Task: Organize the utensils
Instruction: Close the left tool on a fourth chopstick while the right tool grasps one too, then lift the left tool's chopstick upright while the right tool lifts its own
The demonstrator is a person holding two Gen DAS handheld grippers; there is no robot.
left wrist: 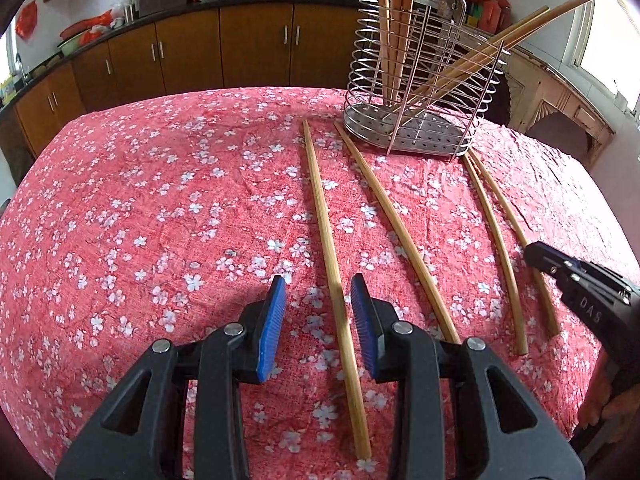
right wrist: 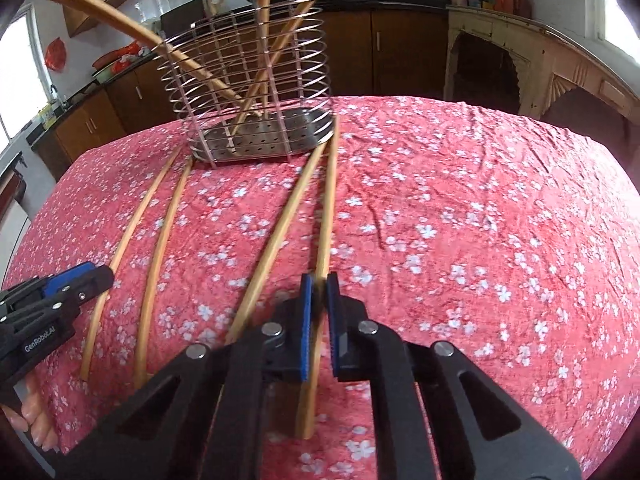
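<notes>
Left gripper (left wrist: 319,300) hovers low over floral tablecloth (left wrist: 160,220), jaws spread, leftmost chopstick (left wrist: 332,256) lying between pads, untouched. Second chopstick (left wrist: 396,236) lies just right of it. Wire utensil holder (left wrist: 424,88) stands at chopsticks' far ends, several chopsticks upright or leaning inside. Third chopstick (left wrist: 494,248) lies further right. Right gripper (right wrist: 318,286), jaws pressed together, pinches rightmost chopstick (right wrist: 326,208) near holder's right corner.
</notes>
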